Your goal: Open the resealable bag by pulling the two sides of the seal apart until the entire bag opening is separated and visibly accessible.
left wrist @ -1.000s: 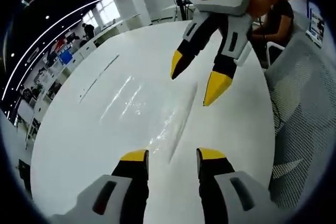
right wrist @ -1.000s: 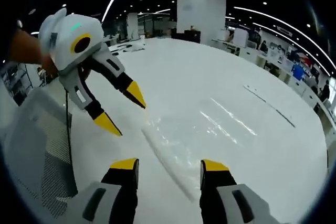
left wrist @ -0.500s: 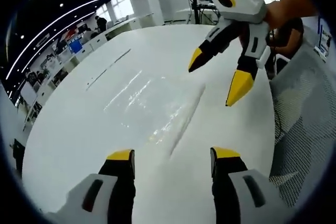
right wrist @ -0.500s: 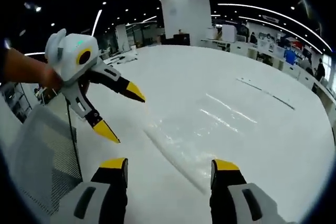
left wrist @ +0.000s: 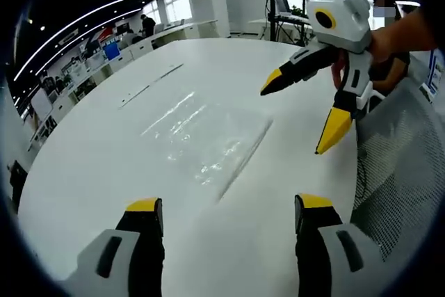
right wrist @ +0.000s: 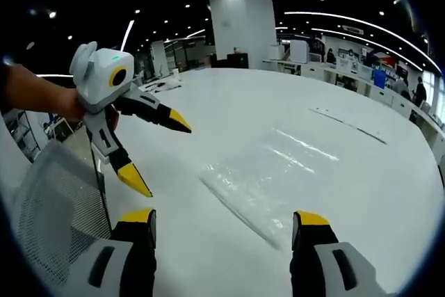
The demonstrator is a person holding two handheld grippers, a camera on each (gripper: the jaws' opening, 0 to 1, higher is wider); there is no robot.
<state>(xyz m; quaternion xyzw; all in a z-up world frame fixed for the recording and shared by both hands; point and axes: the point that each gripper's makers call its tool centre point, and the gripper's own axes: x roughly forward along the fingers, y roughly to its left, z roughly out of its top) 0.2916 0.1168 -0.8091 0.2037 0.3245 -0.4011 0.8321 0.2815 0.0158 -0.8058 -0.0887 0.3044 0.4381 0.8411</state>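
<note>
Clear resealable bag (left wrist: 208,142) flat on white table (left wrist: 90,172), both grippers' jaws spread, empty.

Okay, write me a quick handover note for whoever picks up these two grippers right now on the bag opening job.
Left gripper: open, holding nothing, above the round white table.
Right gripper: open, holding nothing, also above the table; it shows in the left gripper view too, at upper right.
Clear plastic resealable bag: lying flat on the table between the two grippers, its seal strip along the edge nearest them. Neither gripper touches it.
Done: nothing visible yet; the seal looks flat and closed, though the clear film makes that hard to judge.
Left: grip each side of the seal, pull apart along the whole opening.
</note>
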